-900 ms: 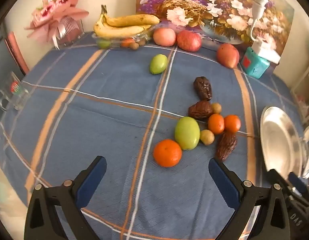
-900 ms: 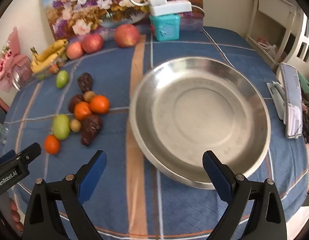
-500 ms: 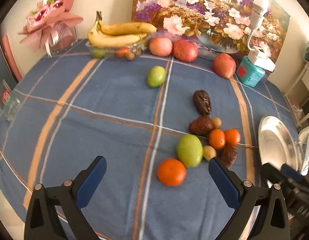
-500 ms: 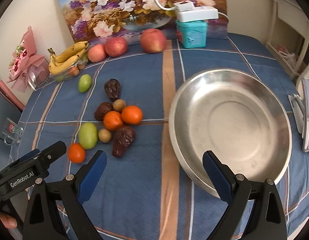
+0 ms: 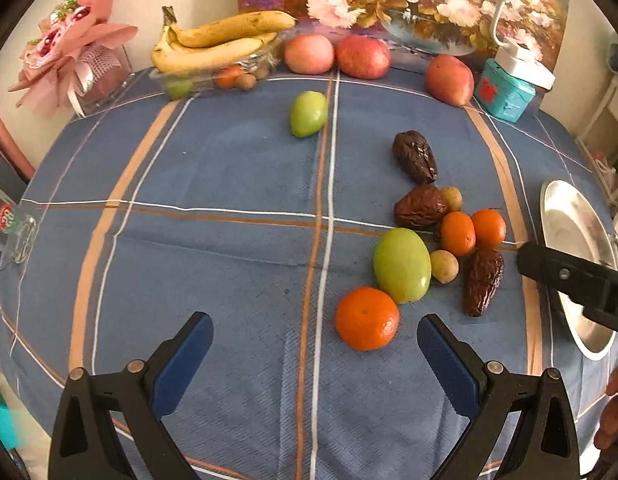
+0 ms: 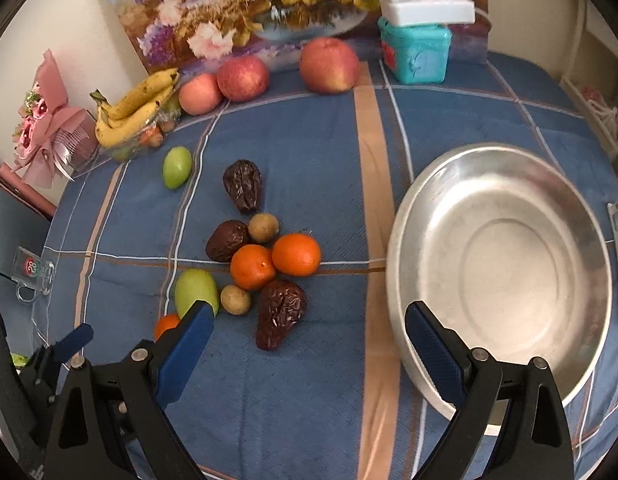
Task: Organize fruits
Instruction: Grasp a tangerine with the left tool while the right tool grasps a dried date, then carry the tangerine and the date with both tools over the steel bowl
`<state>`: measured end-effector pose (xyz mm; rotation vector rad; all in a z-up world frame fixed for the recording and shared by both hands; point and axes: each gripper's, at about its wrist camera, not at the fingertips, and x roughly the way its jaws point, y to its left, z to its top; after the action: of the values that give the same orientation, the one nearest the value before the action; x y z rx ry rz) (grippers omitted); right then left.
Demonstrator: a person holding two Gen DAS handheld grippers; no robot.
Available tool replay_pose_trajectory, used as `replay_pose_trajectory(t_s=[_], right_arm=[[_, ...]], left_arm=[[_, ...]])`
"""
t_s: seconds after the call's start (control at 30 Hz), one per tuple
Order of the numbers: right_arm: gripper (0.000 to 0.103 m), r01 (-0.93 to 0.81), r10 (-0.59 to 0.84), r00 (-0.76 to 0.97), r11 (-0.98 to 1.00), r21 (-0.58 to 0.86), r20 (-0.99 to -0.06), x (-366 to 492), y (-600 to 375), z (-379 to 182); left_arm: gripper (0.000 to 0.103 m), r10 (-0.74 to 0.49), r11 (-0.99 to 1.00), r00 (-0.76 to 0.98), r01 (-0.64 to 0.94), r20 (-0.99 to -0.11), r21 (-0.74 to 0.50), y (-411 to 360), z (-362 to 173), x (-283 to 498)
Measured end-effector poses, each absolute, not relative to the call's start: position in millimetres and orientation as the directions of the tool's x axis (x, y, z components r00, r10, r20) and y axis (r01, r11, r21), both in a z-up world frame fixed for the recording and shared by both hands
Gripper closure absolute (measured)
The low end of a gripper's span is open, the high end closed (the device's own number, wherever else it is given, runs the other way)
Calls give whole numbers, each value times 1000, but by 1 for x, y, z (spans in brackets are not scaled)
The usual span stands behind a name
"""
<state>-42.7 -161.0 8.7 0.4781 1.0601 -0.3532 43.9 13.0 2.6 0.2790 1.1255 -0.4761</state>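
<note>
A cluster of fruit lies mid-table: a near orange (image 5: 367, 318), a large green fruit (image 5: 403, 265), two small oranges (image 6: 297, 254), dark dates (image 6: 281, 312) and small brown longans (image 6: 235, 299). A lone green fruit (image 5: 308, 113) lies further back. A steel plate (image 6: 501, 276) sits to the right. My left gripper (image 5: 315, 354) is open and empty, just short of the near orange. My right gripper (image 6: 309, 348) is open and empty, in front of the nearest date and the plate's left rim.
At the back stand bananas on a clear tray (image 5: 217, 42), three apples (image 6: 329, 65), a teal box (image 6: 415, 55), a flower painting (image 6: 269, 4) and a pink bouquet (image 5: 65, 54). A glass mug (image 5: 13, 226) stands at the left edge. The cloth is blue plaid.
Both grippers have moved: the right one has swung left from over the plate towards the fruit cluster, and the left one has closed in on the near orange. Both stayed open.
</note>
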Motion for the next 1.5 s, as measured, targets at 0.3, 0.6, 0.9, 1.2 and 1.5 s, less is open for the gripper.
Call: replay_pose_trajectory(t_s=[0.3,0.6,0.9,1.2,1.5], right_arm=[[6,490,19,375,845,216,-927,-22,-154,-10],[28,463,57,351,857,226,-935,-6,-143,-31],[60,457,89,359,852,257,-929,-4,-141,-41],[68,465,91,380,841,275,-921,-12,-147,-36],[68,467,95,426,828,309,-900,-28,-150,-16]], left_arm=[[4,-255,854,259,512,-932,-91,4,-19,44],[28,-282,855,224,499,-933,-139,5,-28,44],[62,-317,835,199,522,-927,-173,-1,-28,36],[62,-279,894,248,420,-928,-156,23,-22,47],[62,-284,927,294,328,-912,-183,44,2,58]])
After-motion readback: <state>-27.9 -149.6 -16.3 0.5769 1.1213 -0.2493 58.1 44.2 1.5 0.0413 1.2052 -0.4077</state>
